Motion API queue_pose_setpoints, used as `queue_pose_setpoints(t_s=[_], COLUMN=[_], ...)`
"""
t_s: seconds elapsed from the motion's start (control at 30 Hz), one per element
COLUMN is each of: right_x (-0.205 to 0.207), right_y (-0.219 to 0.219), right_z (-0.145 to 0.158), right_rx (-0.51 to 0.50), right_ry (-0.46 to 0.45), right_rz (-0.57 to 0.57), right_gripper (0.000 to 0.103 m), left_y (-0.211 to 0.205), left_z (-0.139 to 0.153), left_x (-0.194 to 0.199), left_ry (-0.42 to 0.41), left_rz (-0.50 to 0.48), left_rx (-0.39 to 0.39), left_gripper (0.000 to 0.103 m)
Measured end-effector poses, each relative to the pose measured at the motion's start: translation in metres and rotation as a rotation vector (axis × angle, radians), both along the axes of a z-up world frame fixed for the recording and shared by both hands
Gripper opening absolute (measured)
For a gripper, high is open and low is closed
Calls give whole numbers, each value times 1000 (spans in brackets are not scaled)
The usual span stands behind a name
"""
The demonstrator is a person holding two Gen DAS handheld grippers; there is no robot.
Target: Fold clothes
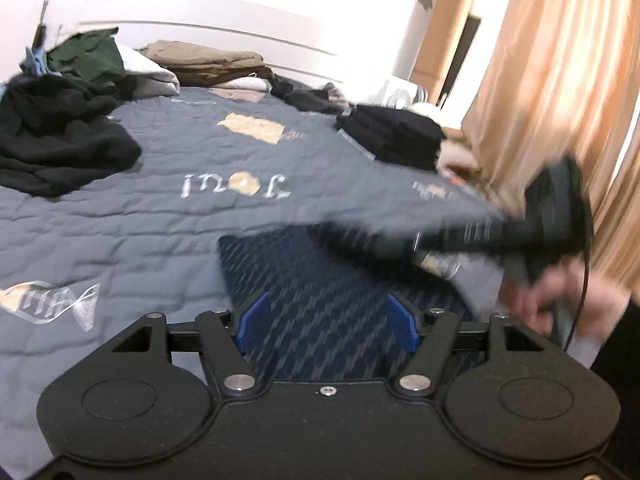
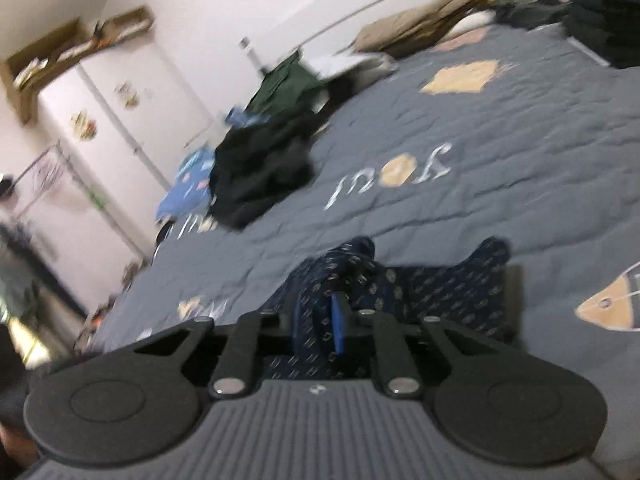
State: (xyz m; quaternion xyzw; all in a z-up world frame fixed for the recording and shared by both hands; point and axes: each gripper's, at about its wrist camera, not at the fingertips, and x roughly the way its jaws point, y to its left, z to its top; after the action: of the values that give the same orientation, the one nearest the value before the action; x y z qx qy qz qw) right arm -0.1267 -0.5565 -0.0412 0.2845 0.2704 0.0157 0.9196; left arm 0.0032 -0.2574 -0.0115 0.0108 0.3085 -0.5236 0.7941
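A navy patterned garment (image 1: 320, 272) lies on the grey quilt (image 1: 160, 220) at the near edge of the bed. My left gripper (image 1: 328, 320) is open, its blue pads wide apart over the cloth and not pressing on it. My right gripper (image 1: 384, 242) comes in blurred from the right, held by a person's hand (image 1: 560, 300), with its tip at the garment's far right edge. In the right wrist view my right gripper (image 2: 320, 320) is shut on a bunched fold of the navy garment (image 2: 432, 284), which spreads out ahead of it.
A loose black heap of clothes (image 1: 60, 140) lies at the left of the bed, with a green garment (image 1: 88, 54) behind it. Tan folded clothes (image 1: 208, 60) sit by the headboard. A folded black stack (image 1: 396, 136) rests at the right edge, beside a peach curtain (image 1: 560, 80).
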Motion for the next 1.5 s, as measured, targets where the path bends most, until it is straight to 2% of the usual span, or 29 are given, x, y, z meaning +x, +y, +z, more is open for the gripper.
queue_pose_setpoints(t_s=[0.07, 0.17, 0.27, 0.33, 0.43, 0.53, 0.63, 0.7, 0.83, 0.87, 1.0, 1.17, 1.23, 1.27, 1.3, 1.4, 1.5], right_x=[4, 7, 8, 7, -3, -19, -34, -35, -22, -20, -17, -10, -9, -9, -10, -13, -20], right_y=[9, 27, 37, 34, 22, -7, -37, -46, -41, -37, -18, 5, 8, 8, 8, 2, -13], right_z=[-4, -7, -9, -10, -1, 9, 9, 0, -20, -21, -16, -5, -3, -2, -2, 4, 16], right_rx=[-18, -84, -126, -114, -108, -62, 0, 28, 70, 67, 17, -79, -95, -99, -102, -90, -46], right_ry=[14, 34, 58, 73, 61, 58, 72, 109, 169, 162, 98, 36, 36, 39, 43, 48, 39], right_rz=[58, 144, 164, 153, 114, 1, -113, -147, -108, -97, -51, 55, 74, 78, 79, 81, 58], right_gripper=[7, 6, 6, 5, 6, 11, 15, 21, 24, 24, 7, 7, 7, 7, 7, 8, 12], left_y=[-11, -27, -46, -61, -82, -97, -111, -121, -146, -152, -172, -189, -193, -194, -193, -180, -148], left_z=[1, -11, -31, -37, -31, -27, -27, -27, -27, -27, -27, -39, -46, -49, -51, -51, -47], left_x=[13, 35, 53, 61, 63, 61, 56, 53, 48, 46, 43, 50, 54, 55, 57, 58, 61], left_ry=[67, 214, 360, 408, 378, 359, 342, 330, 305, 296, 259, 290, 318, 332, 335, 335, 350], left_rz=[0, 15, 27, 25, 5, -7, -15, -20, -36, -39, -57, -63, -69, -71, -65, -77, -43], left_rx=[-29, -62, -63, -56, -43, -28, 9, 34, 95, 115, 199, 311, 336, 340, 336, 268, 179], left_gripper=[66, 66, 66, 65, 66, 66, 66, 66, 66, 66, 66, 65, 59, 35, 17, 14, 13])
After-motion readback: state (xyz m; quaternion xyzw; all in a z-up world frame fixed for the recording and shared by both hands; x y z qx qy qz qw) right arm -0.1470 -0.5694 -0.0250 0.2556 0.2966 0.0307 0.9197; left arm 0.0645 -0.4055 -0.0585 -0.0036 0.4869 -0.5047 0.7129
